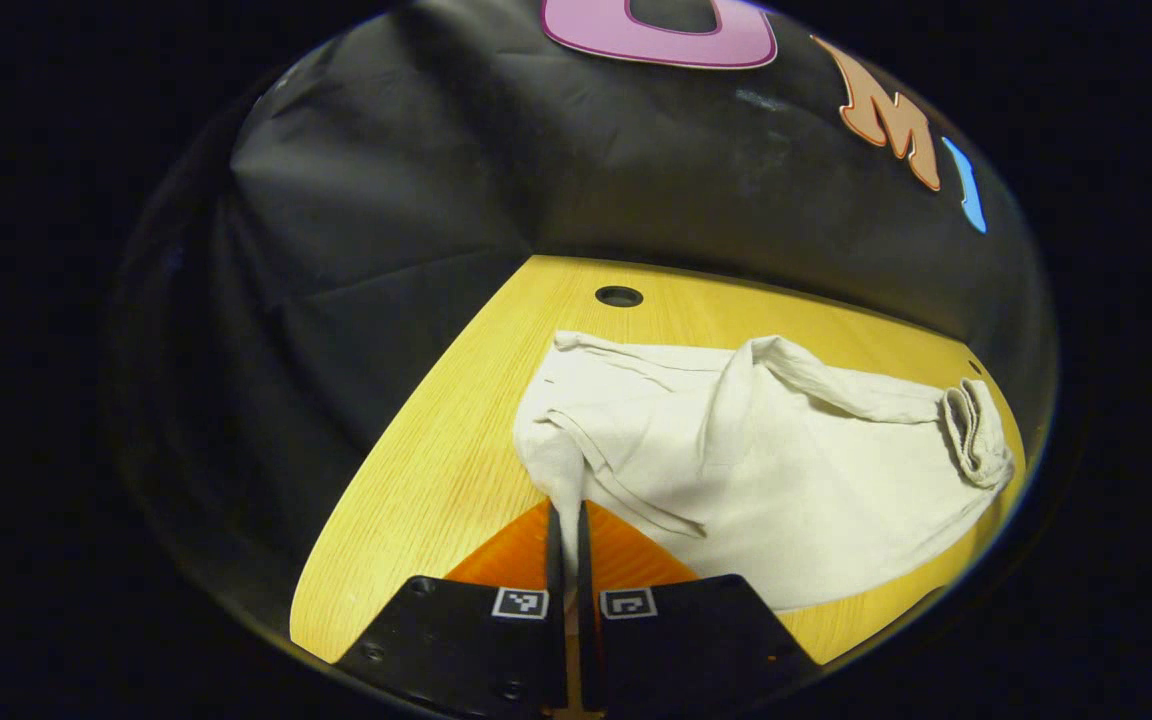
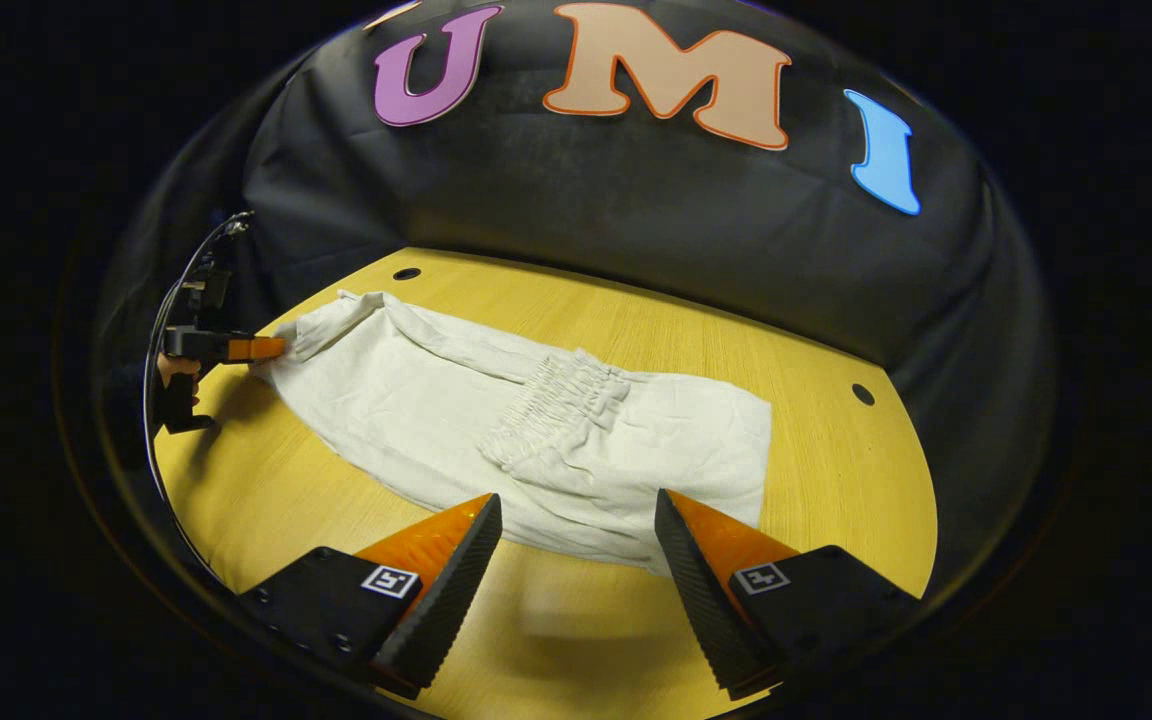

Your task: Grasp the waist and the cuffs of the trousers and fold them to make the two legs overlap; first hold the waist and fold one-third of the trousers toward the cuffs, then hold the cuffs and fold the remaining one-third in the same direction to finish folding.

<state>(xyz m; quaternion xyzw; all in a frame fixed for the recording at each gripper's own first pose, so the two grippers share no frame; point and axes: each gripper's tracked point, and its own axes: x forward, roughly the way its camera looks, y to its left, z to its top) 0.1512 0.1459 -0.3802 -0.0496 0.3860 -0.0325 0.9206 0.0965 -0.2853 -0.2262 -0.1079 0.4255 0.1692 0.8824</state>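
at the bottom centre of the left gripper view, the left gripper has its fingers pressed together on a pinched corner of the trousers, near the cuffs. the pale trousers spread from there toward the right of the frame across the wooden table.

in the right gripper view, the right gripper hovers low in the frame with its fingers spread wide, holding nothing, just short of the trousers' near edge. beyond it, at the centre, lies the gathered elastic waist, already folded over the legs. far off at the left edge, the left gripper grips the cuff end.

the cloth looks thin, soft and limp, likely to sag and wrinkle; the cuff corners seem the best hold.
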